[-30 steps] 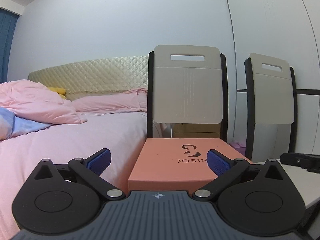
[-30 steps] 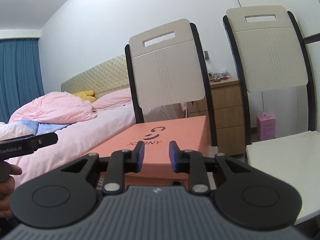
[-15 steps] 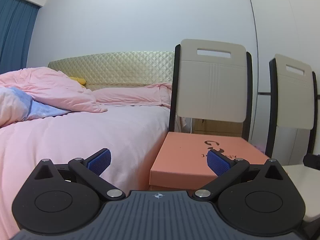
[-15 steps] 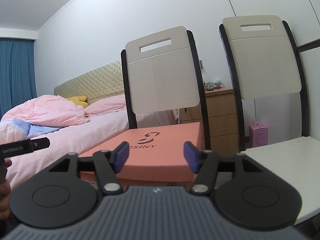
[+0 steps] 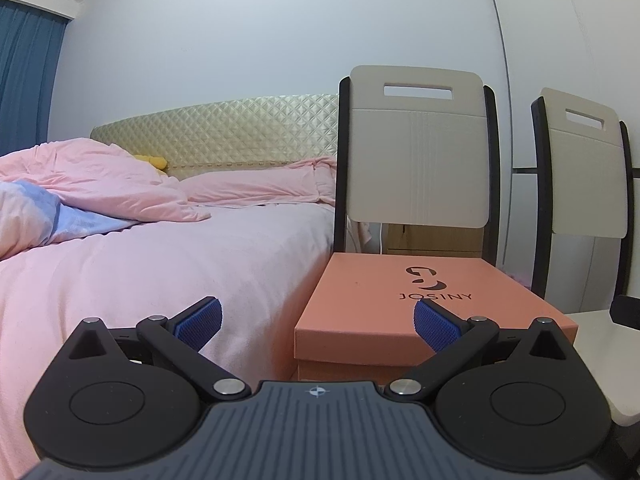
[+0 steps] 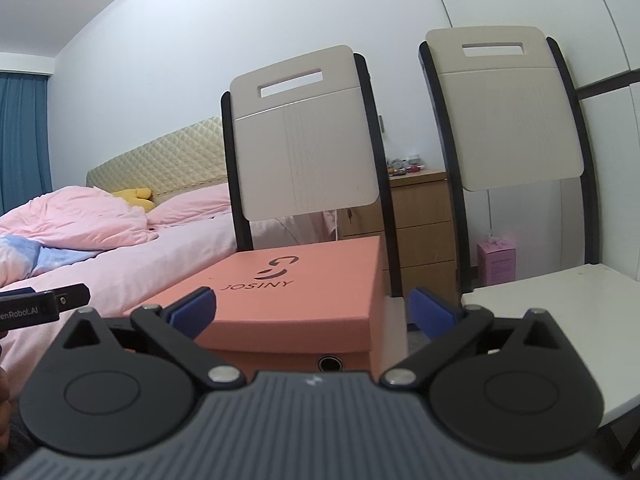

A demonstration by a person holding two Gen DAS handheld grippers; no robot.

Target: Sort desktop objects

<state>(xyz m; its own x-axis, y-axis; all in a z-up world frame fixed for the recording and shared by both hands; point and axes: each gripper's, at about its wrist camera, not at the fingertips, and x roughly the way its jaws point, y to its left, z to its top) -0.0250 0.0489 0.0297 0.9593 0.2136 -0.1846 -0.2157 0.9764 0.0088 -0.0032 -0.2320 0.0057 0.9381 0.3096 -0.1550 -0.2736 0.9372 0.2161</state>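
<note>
An orange JOSINY box (image 5: 420, 300) sits on a chair seat just ahead of both grippers; it also shows in the right wrist view (image 6: 296, 292). My left gripper (image 5: 318, 322) is open and empty, level with the box's near left corner. My right gripper (image 6: 312, 312) is open wide and empty, in front of the box's near edge. The left gripper's body (image 6: 36, 306) shows at the left edge of the right wrist view. No small desktop objects are in view.
Two chairs with cream backs (image 5: 416, 160) (image 6: 508, 116) stand side by side. A bed with pink bedding (image 5: 160, 256) lies to the left. A white seat (image 6: 560, 320) is at right. A wooden drawer unit (image 6: 420, 220) and pink carton (image 6: 496, 260) stand behind.
My right gripper has opened from nearly shut to wide open. The left wrist view has swung left and then partly back; the left gripper stays open.
</note>
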